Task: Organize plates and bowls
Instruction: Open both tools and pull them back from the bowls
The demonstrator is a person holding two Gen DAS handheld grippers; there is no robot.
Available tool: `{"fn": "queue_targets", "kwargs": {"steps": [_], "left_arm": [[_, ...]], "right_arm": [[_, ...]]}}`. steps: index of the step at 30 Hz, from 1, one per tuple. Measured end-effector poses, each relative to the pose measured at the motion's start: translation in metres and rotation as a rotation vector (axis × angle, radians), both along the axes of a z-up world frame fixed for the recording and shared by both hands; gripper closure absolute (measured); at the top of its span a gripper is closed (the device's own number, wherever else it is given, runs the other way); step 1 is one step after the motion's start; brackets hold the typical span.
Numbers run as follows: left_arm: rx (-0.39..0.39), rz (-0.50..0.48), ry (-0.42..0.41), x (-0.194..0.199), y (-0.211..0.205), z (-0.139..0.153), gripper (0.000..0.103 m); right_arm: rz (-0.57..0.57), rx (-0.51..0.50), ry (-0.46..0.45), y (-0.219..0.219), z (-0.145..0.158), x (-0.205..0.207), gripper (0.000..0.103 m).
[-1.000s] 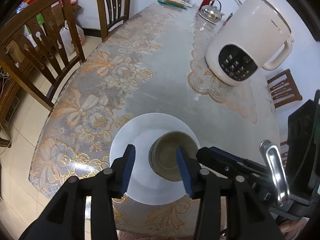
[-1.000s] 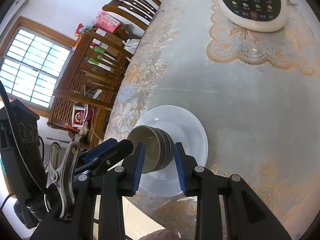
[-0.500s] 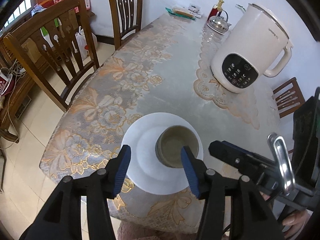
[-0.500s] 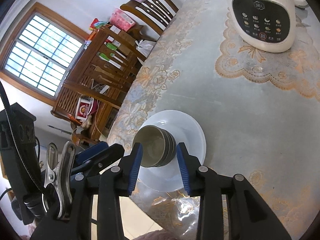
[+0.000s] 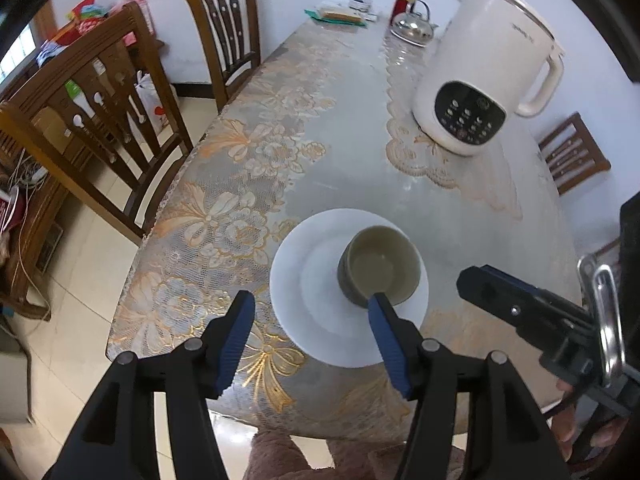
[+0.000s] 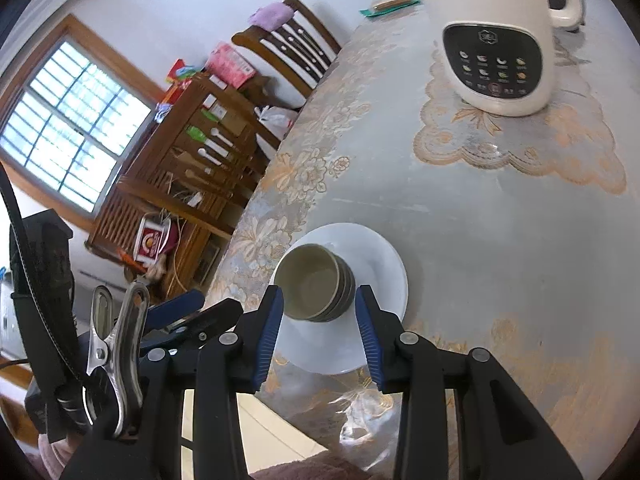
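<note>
Both grippers are spread wide with nothing in them. The left gripper [image 5: 310, 318] hovers over the near rim of the white plate [image 5: 304, 280]; the right gripper [image 6: 318, 314] sits just short of the stacked bowls [image 6: 316, 288]. Bowls are on the plate, near the counter [image 6: 500, 240] edge.

White walls, wooden chairs [image 5: 224, 28], barred window [image 6: 76, 128], tiled floor [image 5: 80, 280]
</note>
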State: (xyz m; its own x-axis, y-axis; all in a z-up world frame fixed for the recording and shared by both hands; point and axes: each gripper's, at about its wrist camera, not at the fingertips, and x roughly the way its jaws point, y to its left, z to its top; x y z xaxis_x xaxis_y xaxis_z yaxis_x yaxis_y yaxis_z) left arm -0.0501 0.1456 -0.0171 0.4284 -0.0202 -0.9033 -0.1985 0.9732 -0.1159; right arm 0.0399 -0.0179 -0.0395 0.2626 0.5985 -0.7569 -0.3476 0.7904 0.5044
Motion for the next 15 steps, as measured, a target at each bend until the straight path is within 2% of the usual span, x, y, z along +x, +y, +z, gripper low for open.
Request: {"fn": "queue_targets", "kwargs": {"steps": [8,15], "left_arm": [[0.004,-0.073,0.006,-0.009,0.007,-0.010,0.041],[-0.005,-0.098,0.011,-0.017,0.010,-0.022,0.041]], "right_arm": [[-0.057,-0.062,-0.046,0.009,0.002,-0.032,0.064],[-0.097,-0.112,-0.075,0.015,-0.004,-0.054,0.064]]}}
